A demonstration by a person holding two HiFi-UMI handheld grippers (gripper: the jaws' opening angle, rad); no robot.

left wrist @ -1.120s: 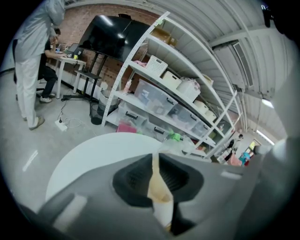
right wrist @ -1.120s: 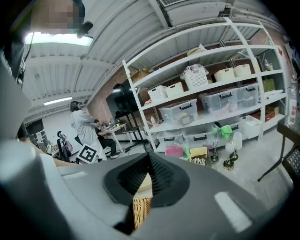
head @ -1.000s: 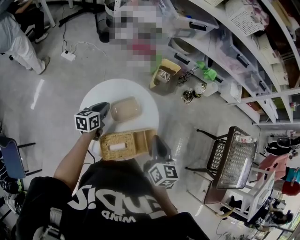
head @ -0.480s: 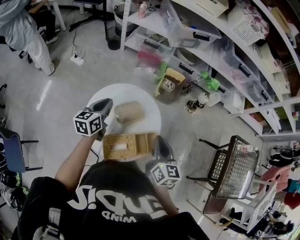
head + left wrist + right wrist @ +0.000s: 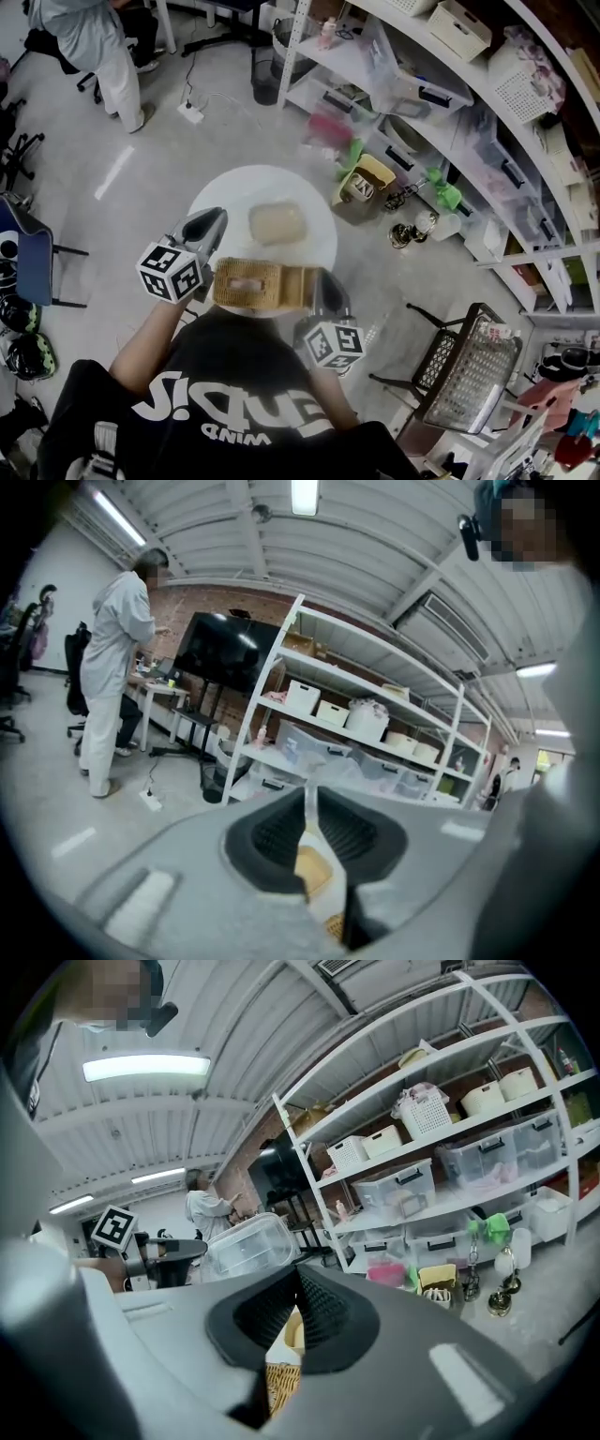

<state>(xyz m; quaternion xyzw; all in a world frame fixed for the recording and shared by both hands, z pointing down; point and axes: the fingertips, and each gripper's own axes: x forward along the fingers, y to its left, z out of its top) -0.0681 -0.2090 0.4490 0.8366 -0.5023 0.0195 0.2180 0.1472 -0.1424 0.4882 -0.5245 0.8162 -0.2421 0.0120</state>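
Observation:
A wicker basket lies at the near edge of a round white table. My right gripper is at the basket's right end. Its jaws look shut in the right gripper view, with wicker showing low in the slit. My left gripper hovers left of a clear plastic container that holds something beige. In the left gripper view its jaws are shut to a thin slit. The right gripper view shows the container beside the left gripper's fingers.
White shelving with plastic bins runs along the far right. A yellow bag and small items lie on the floor beyond the table. A wire chair stands at right, a blue chair at left. A person in white stands far left.
Both gripper views have tipped upward, so the table has dropped out of the left one and the clear container now shows in the right one. The basket has edged slightly inward on the table.

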